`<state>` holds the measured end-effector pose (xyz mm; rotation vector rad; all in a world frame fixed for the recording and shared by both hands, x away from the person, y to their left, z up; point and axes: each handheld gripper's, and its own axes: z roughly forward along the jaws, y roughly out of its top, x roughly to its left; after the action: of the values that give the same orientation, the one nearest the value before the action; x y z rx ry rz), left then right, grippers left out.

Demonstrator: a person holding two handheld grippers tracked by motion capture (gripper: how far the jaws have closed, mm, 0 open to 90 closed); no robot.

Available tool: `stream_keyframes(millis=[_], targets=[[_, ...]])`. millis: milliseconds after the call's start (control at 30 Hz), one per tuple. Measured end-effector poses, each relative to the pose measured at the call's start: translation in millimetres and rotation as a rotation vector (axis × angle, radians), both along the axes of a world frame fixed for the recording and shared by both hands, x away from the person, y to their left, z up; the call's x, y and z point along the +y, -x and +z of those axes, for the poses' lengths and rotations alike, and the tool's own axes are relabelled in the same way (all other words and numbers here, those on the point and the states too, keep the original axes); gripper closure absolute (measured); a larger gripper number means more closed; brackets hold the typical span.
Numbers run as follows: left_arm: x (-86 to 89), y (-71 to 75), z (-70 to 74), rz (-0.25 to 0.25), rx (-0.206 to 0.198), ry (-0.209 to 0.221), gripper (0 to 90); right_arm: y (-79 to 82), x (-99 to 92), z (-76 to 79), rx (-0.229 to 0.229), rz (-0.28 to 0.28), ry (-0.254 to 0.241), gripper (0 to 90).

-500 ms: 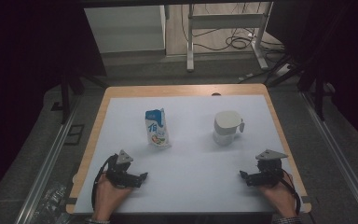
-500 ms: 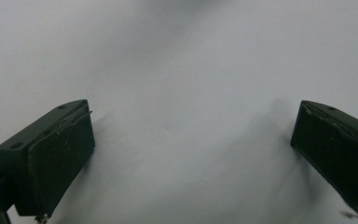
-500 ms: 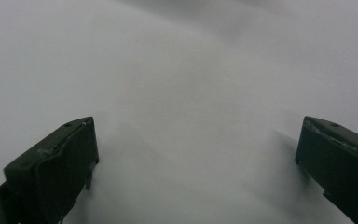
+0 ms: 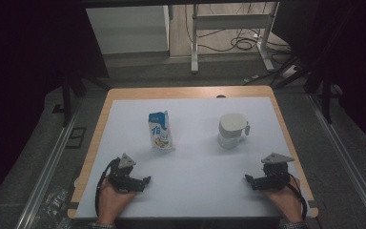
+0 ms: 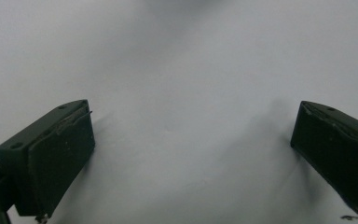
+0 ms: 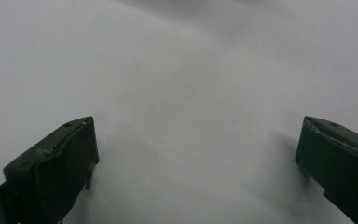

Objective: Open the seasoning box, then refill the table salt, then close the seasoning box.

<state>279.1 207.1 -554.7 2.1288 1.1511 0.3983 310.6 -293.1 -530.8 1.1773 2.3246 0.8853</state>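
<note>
A blue and white milk carton (image 4: 160, 130) stands upright on the white table sheet (image 4: 195, 176), left of centre. A white jug with a handle (image 4: 232, 129) stands to its right. My left gripper (image 4: 145, 181) rests on the sheet near the front left, held by a hand, its tips pointing right. My right gripper (image 4: 249, 180) rests at the front right, tips pointing left. In the left gripper view the left gripper (image 5: 191, 154) has its jaws wide apart over bare sheet. The right gripper (image 6: 196, 158) stands just as wide in its own view, with nothing between the jaws.
The sheet covers a wooden table (image 4: 102, 129) with its rim showing on the left, right and back. Beyond the far edge are a metal frame (image 4: 228, 28) and cables (image 4: 240, 43) on the floor. Crumpled plastic (image 4: 52, 200) lies by the table's front left corner.
</note>
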Motion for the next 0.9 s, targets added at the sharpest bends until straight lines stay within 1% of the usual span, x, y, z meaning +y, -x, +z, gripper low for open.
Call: stream_keyframes(millis=[167,233,267,300,333,533,633,667,733,900], targets=[[0.2,-0.1,0.1,0.0,0.001,0.002,0.0,0.2,0.1,0.4,0.001,-0.006,-0.004,0.0],[0.2,0.0,0.1,0.0,0.001,0.001,0.0,0.2,0.4,1.4,0.004,-0.013,-0.003,1.8],[0.2,0.0,0.2,0.0,0.002,0.001,0.0,0.2,0.5,2.4,0.004,-0.019,-0.002,4.2],[0.2,0.0,0.2,0.0,0.002,0.001,0.0,0.2,0.5,2.4,0.004,-0.019,-0.002,4.2],[0.1,0.0,0.2,-0.001,0.002,0.0,0.0,1.2,0.9,4.5,-0.002,-0.017,-0.004,8.9],[0.4,-0.1,0.1,0.0,0.002,0.002,0.0,2.3,2.9,10.8,-0.028,-0.023,-0.021,11.2],[0.2,0.1,0.0,0.001,0.0,0.002,0.0,1.1,2.8,13.0,-0.009,-0.044,-0.05,11.2],[0.2,0.1,0.0,0.001,-0.001,0.002,0.0,0.2,2.6,13.3,0.002,-0.045,-0.061,11.2],[0.2,0.1,0.0,0.001,-0.001,0.002,0.0,-0.3,3.2,14.3,0.005,-0.045,-0.071,11.3],[0.2,0.1,0.0,0.001,-0.001,0.003,0.0,-2.1,5.9,19.1,-0.024,-0.039,-0.065,12.5]])
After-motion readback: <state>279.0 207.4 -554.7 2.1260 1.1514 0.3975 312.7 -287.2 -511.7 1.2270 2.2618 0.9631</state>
